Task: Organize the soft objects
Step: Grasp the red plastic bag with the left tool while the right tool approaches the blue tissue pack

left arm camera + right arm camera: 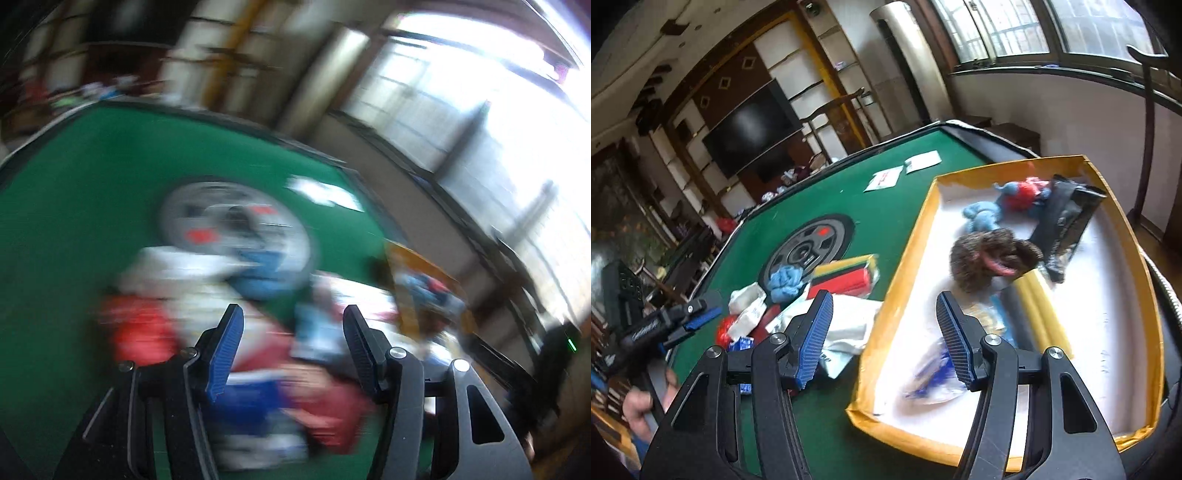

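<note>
A yellow-rimmed cardboard box (1115, 221) sits on the right of the green table (849, 192). It holds a brown knitted item (990, 258), blue and red soft toys (1015, 195), a yellow roll (1045, 306) and a clear blue-printed bag (934, 373). A pile of soft things lies left of the box: a blue fluffy cloth (785, 282), striped sponges (846, 277), white packets (746, 299). My right gripper (884, 314) is open and empty above the box's left rim. My left gripper (293, 321) is open above the blurred pile, and also shows in the right wrist view (701, 314).
Two white cards (905, 170) lie on the far part of the table. A round grey disc (809, 247) sits in the table's middle. A black boxy object (1067, 218) lies in the yellow-rimmed box. The left wrist view is heavily motion-blurred.
</note>
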A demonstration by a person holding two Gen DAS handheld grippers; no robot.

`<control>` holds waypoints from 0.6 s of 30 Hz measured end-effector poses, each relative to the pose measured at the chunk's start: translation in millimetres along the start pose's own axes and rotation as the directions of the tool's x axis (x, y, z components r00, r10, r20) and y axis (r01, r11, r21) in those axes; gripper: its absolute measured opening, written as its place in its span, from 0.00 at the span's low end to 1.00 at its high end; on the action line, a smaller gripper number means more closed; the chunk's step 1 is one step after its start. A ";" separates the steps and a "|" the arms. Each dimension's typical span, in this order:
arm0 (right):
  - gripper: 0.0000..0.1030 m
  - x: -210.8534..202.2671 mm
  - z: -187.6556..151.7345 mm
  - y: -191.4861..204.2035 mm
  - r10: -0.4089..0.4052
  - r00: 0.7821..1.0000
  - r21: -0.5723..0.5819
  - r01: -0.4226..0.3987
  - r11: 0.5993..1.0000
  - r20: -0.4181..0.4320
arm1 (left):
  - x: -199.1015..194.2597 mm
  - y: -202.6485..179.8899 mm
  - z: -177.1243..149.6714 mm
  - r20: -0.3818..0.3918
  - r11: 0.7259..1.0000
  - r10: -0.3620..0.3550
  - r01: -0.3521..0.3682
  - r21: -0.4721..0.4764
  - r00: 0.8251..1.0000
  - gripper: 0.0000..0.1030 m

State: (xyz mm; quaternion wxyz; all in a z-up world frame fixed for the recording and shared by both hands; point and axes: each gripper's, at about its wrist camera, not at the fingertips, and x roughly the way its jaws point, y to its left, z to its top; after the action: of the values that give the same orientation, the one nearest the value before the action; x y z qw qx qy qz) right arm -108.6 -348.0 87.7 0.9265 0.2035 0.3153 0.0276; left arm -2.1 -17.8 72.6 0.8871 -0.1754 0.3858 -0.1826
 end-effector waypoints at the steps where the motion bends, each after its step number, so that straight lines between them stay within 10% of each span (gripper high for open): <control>1: 0.57 2.0 -1.1 3.4 0.004 1.000 -0.008 -0.004 1.000 -0.005 | -0.2 19.7 2.1 0.003 0.997 0.061 -0.061 -0.051 0.998 0.55; 9: 0.57 24.0 -11.1 26.9 0.040 0.997 -0.055 -0.044 0.997 -0.073 | 29.1 61.7 -2.5 -0.142 0.974 0.150 -0.171 -0.147 0.978 0.55; 15: 0.57 31.4 -17.2 34.5 0.063 0.994 -0.077 -0.070 0.995 -0.089 | 30.6 68.7 -5.7 -0.111 0.968 0.218 -0.230 -0.103 0.970 0.54; 18: 0.57 33.2 -18.9 38.9 0.087 0.991 -0.085 -0.096 0.992 -0.100 | 28.4 73.7 -5.6 -0.112 0.970 0.211 -0.222 -0.100 0.971 0.36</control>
State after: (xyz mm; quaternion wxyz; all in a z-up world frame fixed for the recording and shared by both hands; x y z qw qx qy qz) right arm -90.3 -299.6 70.4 0.9162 0.1742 0.3484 0.0941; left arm 25.7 32.4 18.0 0.8700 -0.1722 0.4565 -0.0715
